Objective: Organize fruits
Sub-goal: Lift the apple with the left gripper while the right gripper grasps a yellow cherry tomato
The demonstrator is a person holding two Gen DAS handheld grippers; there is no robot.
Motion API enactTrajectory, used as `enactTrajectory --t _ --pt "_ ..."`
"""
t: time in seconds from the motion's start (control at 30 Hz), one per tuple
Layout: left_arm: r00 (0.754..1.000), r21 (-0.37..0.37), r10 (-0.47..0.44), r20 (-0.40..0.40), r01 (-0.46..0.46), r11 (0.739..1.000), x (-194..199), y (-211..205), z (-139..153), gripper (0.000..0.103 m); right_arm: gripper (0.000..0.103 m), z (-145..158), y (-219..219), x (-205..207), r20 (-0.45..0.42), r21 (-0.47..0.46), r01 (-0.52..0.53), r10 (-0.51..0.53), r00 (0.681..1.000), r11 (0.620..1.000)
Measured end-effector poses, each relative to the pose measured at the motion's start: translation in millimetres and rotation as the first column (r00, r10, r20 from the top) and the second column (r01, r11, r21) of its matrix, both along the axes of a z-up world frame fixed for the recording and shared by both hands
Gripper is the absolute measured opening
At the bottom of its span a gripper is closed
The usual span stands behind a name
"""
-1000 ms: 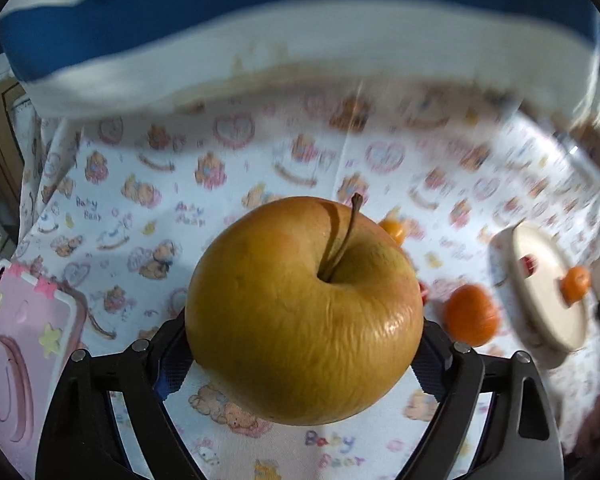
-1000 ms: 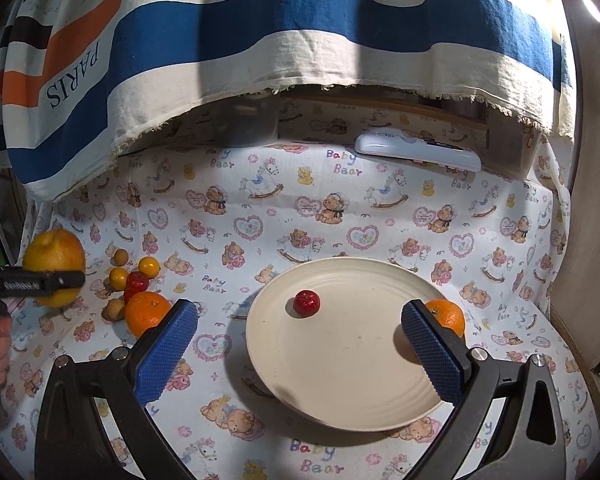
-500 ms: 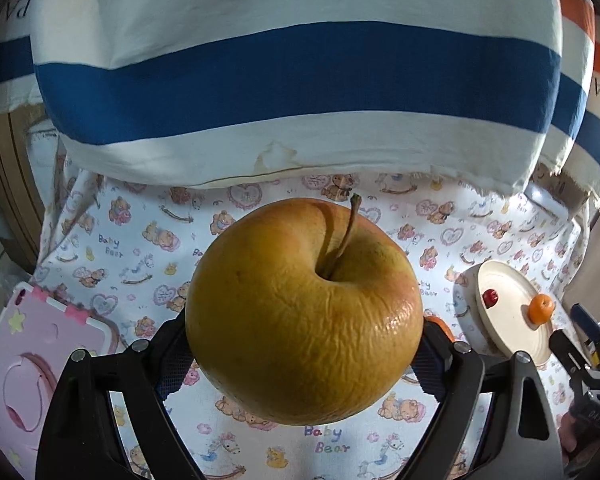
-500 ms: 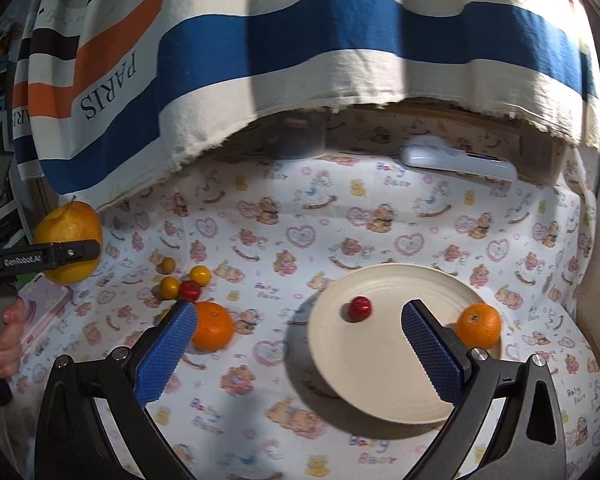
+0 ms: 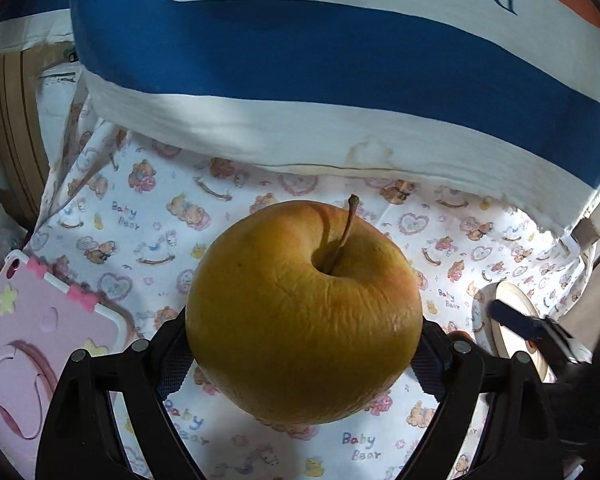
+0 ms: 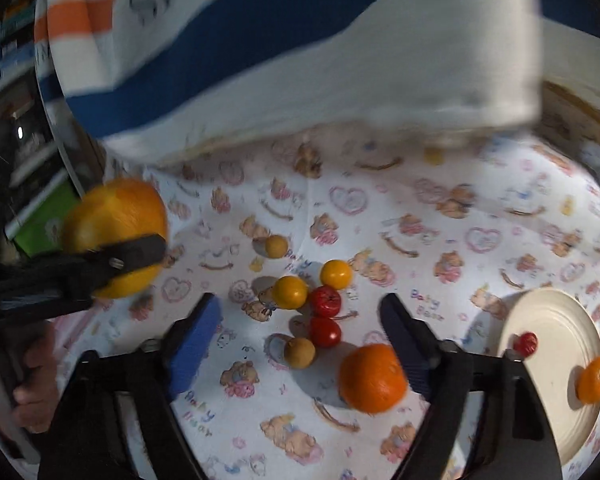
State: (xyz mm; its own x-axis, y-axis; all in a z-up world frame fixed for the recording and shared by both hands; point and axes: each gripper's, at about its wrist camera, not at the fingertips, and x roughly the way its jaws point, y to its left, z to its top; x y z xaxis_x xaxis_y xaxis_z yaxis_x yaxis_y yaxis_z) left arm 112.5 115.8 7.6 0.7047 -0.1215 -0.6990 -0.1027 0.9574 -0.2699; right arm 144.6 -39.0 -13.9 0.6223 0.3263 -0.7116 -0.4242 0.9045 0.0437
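Left gripper fingers clamp the apple aloft, likely plate-bound. Right gripper fingers closing, nothing pinched; small fruits between them, orange by the right finger.

The white cotton tablecloth printed with teddy bears, hearts and rocking horses carries the words "Baby Bear" in pastel letters, repeated across the cloth. The blue, white and orange striped fabric hanging above it shows dark blue capitals, upside down and cut off at the edge, legibly "PA".
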Motion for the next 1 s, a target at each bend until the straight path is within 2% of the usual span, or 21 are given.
enactTrajectory --t 0.2,0.37,0.5,0.67,0.7,0.73,0.83,0.93,1.0 --pt "1.0 -0.014 0.021 0.001 -0.021 1.0 -1 9 3 0.089 0.057 -21 26 25 -0.055 -0.08 -0.035 0.03 0.998 0.996" --pt "0.999 -0.066 0.024 -0.032 -0.026 0.998 1 17 1 0.089 0.049 -37 38 38 -0.109 -0.091 -0.058 0.048 0.993 0.994" --pt "0.999 -0.011 0.039 -0.02 -0.04 0.999 0 13 3 0.089 0.046 -43 46 40 -0.074 -0.145 -0.06 0.05 0.996 0.988" --pt "0.999 -0.012 0.04 -0.024 -0.04 0.999 1 13 2 0.089 0.044 -51 58 45 -0.037 -0.184 -0.055 0.049 0.998 0.981" --pt "0.999 -0.011 0.041 -0.024 -0.041 0.999 1 13 2 0.089 0.042 -53 62 45 -0.031 -0.193 -0.061 0.056 0.998 0.979" --pt "0.999 -0.017 0.04 -0.027 -0.041 0.999 1 14 1 0.089 0.036 -55 62 46 -0.031 -0.2 -0.068 0.063 0.998 0.977" --pt "0.999 -0.014 0.046 -0.029 -0.047 0.999 1 15 2 0.089 0.03 -59 67 45 -0.04 -0.212 -0.072 0.065 0.997 0.975" --pt "0.998 0.024 0.06 -0.017 -0.059 0.998 0 13 3 0.089 0.03 -60 66 47 -0.048 -0.197 -0.067 0.058 0.997 0.978" --pt "0.999 0.01 0.052 -0.015 -0.052 0.999 -1 14 5 0.089 0.03 -59 62 45 -0.058 -0.17 -0.062 0.052 0.997 0.984"
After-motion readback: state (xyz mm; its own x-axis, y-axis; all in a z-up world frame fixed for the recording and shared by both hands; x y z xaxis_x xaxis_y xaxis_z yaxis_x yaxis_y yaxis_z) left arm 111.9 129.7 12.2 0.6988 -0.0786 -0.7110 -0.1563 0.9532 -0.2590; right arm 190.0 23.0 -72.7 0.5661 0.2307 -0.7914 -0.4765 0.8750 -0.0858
